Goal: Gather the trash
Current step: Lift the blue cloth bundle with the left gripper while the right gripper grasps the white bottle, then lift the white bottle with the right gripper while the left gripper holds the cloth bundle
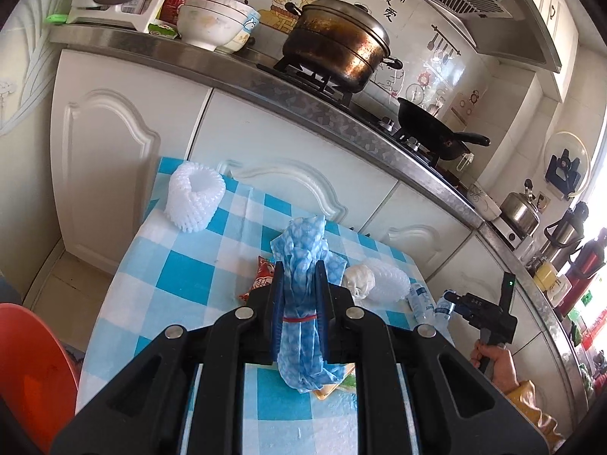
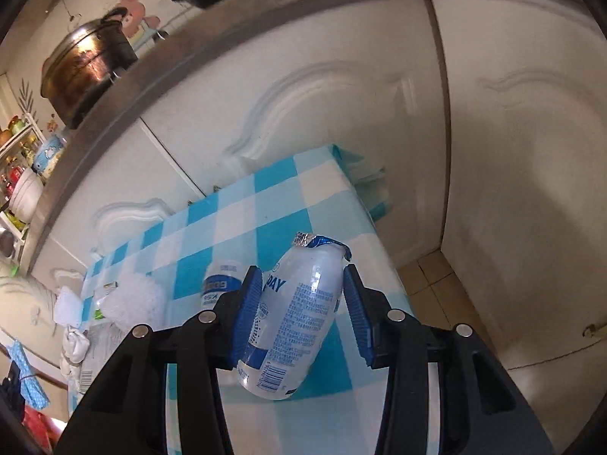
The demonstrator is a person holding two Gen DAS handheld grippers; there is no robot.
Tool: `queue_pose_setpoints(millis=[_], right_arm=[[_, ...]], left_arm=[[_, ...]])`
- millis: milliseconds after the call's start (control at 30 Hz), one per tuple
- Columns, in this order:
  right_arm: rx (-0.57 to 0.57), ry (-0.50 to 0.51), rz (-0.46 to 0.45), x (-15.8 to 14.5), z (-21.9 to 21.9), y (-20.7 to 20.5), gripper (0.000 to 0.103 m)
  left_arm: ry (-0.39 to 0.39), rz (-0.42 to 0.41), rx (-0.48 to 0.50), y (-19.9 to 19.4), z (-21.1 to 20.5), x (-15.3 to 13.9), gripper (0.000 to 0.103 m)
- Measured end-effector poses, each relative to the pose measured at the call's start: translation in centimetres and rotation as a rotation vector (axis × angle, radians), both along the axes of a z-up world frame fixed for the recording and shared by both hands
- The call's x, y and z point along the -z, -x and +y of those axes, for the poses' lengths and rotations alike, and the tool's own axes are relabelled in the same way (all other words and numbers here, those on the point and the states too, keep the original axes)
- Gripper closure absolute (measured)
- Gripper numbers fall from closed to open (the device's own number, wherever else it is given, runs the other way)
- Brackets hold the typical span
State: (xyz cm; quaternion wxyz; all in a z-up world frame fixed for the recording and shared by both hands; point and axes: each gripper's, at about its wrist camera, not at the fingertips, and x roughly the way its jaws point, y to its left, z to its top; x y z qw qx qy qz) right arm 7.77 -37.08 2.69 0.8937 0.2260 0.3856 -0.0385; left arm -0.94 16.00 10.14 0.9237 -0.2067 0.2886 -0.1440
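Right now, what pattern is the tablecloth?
Blue-and-white checks on the tablecloth; clearest in the left wrist view.

White cabinet doors (image 1: 125,144) are being fronted by a checked blue tablecloth (image 1: 182,276). A steel countertop (image 1: 322,113) is being occupied by a stove, a stained pot (image 1: 337,45) and a black wok (image 1: 436,129). Daylight is being admitted far right; beige floor tiles (image 2: 428,280) are being shown.

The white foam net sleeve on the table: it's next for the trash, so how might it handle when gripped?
The foam net sleeve stands upright and open-meshed, so it probably weighs little and squashes under the pads. It may tip or slide if nudged.
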Motion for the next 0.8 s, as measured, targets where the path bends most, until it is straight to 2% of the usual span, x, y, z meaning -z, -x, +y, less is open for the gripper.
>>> queue_pose_setpoints(millis=[67,333,533,800], right_arm=[[-0.054,-0.019,0.050,1.3,0.1,-1.5,0.058],[-0.270,0.003,0.023,1.4,8.1,-1.5,0.059],[-0.302,0.002,0.005,1.5,11.6,0.5,0.059],[-0.338,-0.022,0.006,1.1,13.8,1.2,0.059]], left_arm=[[-0.006,0.005,-0.007,0.1,0.1,0.2,0.087],[-0.016,0.018,-0.019,0.2,0.6,0.7,0.087],[-0.018,0.013,-0.008,0.6,0.6,0.7,0.087],[-0.017,0.028,0.014,1.2,0.3,1.3,0.087]])
